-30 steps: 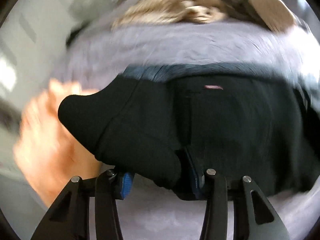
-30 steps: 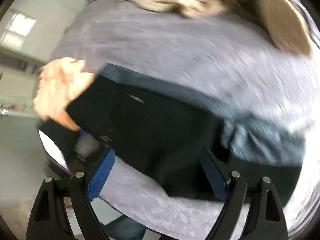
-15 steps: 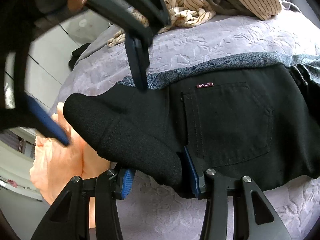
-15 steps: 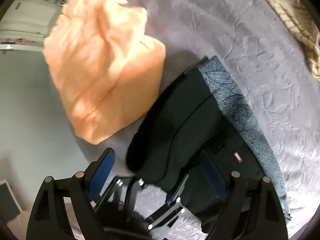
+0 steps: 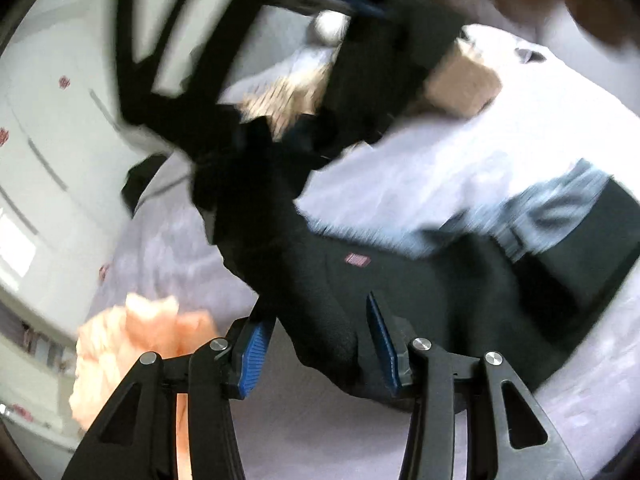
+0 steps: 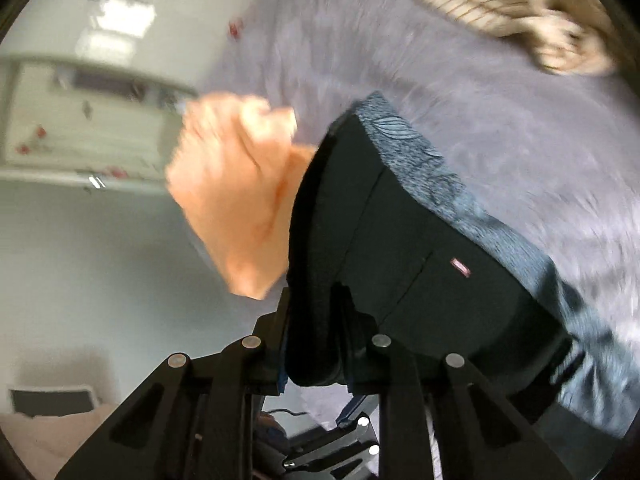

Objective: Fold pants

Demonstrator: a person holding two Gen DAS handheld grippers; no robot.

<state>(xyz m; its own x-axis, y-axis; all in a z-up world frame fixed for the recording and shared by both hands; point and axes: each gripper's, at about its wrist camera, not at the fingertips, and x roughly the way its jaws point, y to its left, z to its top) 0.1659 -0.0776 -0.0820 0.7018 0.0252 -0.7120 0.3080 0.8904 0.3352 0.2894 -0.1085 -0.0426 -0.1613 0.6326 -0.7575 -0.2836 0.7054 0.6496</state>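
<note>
Right tongs (image 6: 314, 354) over lilac bedspread (image 6: 500, 128)

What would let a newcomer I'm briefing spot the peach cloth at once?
Start at the lilac bedspread and find the black pants on it. The peach cloth lies bunched at the bed's edge against them; it is the only orange fabric, unlike the striped beige garment farther off.

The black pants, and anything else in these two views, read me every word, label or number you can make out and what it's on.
Small red label on the black pants, beside the back pocket: there, but too blurred to read in either view.
Red marks on the white cabinet: shapes only, no legible text.
Nothing else carries readable writing.
</note>
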